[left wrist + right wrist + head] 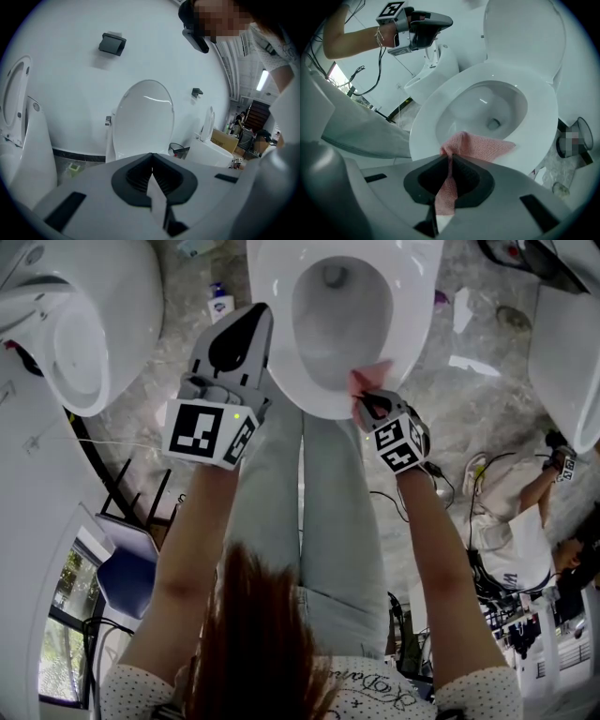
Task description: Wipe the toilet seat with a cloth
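Right gripper view | cloth [480,146] is pinched by right gripper [449,157] on toilet seat [539,122] near rim | left gripper [151,157] jaws are pressed together.

Toilet seat [414,315] rear beyond head view's top edge.

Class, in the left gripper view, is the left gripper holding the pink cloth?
No, the left gripper is shut on nothing; the cloth sits in the right gripper.
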`<state>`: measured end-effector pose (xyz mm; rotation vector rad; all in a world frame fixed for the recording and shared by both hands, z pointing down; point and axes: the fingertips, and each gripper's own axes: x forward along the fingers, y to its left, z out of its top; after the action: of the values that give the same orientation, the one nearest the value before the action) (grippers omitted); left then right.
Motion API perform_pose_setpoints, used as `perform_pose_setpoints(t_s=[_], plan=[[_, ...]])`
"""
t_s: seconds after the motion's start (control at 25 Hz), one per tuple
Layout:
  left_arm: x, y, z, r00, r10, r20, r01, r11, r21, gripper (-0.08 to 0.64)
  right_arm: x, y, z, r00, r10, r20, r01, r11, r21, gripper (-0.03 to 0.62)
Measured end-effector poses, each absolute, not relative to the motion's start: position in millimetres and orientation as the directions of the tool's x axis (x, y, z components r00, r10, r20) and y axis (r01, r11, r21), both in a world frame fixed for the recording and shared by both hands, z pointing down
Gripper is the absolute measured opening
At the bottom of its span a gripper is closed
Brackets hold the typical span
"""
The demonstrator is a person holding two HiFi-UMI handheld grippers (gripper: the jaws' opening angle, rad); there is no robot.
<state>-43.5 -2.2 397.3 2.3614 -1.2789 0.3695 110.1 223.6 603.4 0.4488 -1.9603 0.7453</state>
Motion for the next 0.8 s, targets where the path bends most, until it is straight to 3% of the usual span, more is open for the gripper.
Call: perform_pose_setpoints(t_s=[0.52, 0.8], plan=[[-50, -1, 401, 0.527, -0.735, 0.426, -0.85, -0.466, 0.248, 0.005, 71, 240, 601, -0.558, 0.091, 0.825, -0.585, 0.661, -0.469, 0.04], [-56, -1, 404, 0.522, -0.736, 0.431, -0.853, -0.459, 0.249, 0.005, 43, 241, 601, -0.571, 0.073, 0.818, -0.584, 0.664, -0.467, 0.04]])
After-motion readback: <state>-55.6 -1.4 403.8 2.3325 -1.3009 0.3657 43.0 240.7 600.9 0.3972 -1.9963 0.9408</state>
